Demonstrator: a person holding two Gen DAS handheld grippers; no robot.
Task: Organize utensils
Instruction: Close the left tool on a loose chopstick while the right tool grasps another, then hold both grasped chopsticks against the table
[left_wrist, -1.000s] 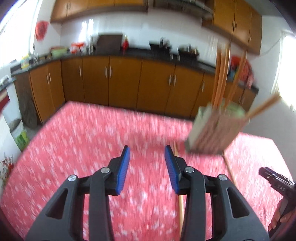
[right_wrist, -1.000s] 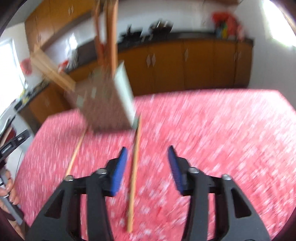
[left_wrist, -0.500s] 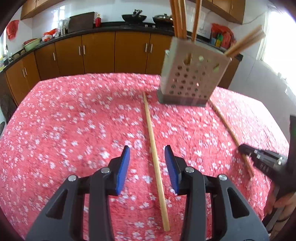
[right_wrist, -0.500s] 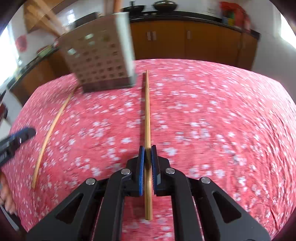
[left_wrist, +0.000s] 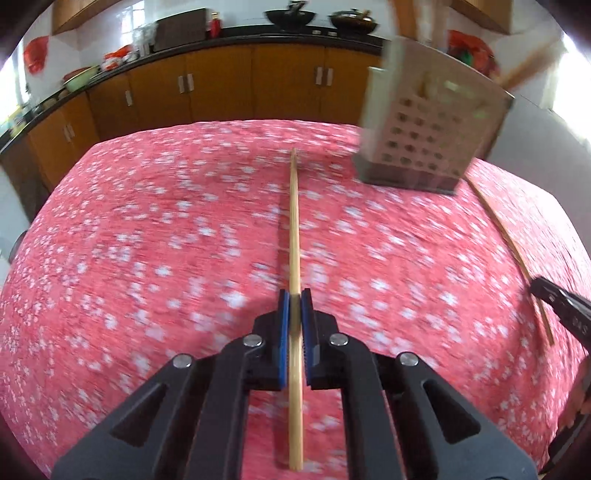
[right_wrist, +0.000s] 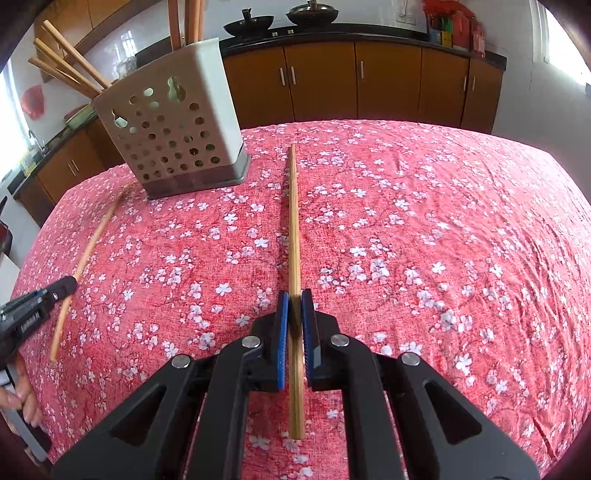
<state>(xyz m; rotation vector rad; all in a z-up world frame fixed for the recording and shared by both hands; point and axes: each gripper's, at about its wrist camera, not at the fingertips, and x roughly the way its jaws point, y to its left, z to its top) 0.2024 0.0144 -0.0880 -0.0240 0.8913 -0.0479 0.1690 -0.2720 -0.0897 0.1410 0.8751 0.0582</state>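
Your left gripper (left_wrist: 294, 301) has its fingers (left_wrist: 283, 325) pinching one chopstick (left_wrist: 294, 229) near its near end, and your right gripper (right_wrist: 294, 301) pinches the other chopstick (right_wrist: 293, 221) the same way. Both sticks lie flat on the counter (right_wrist: 443, 229), pointing toward the far edge, one on each side of the holder (right_wrist: 177, 133) near that edge.

Each grip sits close to one end, so the long free part will likely swing or pivot between the pads when you lift. A tilted tip could snag the cloth or knock the holder, which already carries several sticks leaning outward. With both hands converging on one opening, the sticks may clash. Lift slowly and go one at a time.
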